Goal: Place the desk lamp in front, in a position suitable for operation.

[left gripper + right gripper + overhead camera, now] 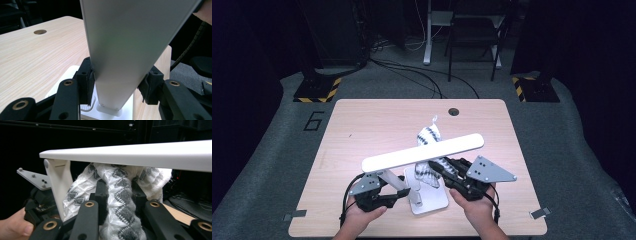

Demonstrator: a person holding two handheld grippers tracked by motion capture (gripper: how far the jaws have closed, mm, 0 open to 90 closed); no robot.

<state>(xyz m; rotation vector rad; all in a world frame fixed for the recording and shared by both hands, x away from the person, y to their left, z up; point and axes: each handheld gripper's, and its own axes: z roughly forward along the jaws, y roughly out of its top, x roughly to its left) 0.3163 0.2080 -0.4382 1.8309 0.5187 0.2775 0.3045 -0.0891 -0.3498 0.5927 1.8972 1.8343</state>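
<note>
A white desk lamp stands on the table's near side, its long flat head [422,151] slanting over its square base [434,201]. My left gripper [404,192] is shut on the lamp's upright arm [120,50], and its pads [88,82] press both edges just above the base. A white cloth with grey zigzag pattern [429,135] lies bunched under the lamp head. My right gripper [437,167] is shut on this cloth [120,202], which bulges up between its jaws right beneath the head [140,155]. The left gripper [37,202] and lamp arm [58,187] show in the right gripper view.
The wooden table [362,125] has a round cable hole [454,111] near its far edge. Beyond it on the grey floor are a dark chair [474,35], cables, and two stands with yellow-black striped feet [317,90] [534,89].
</note>
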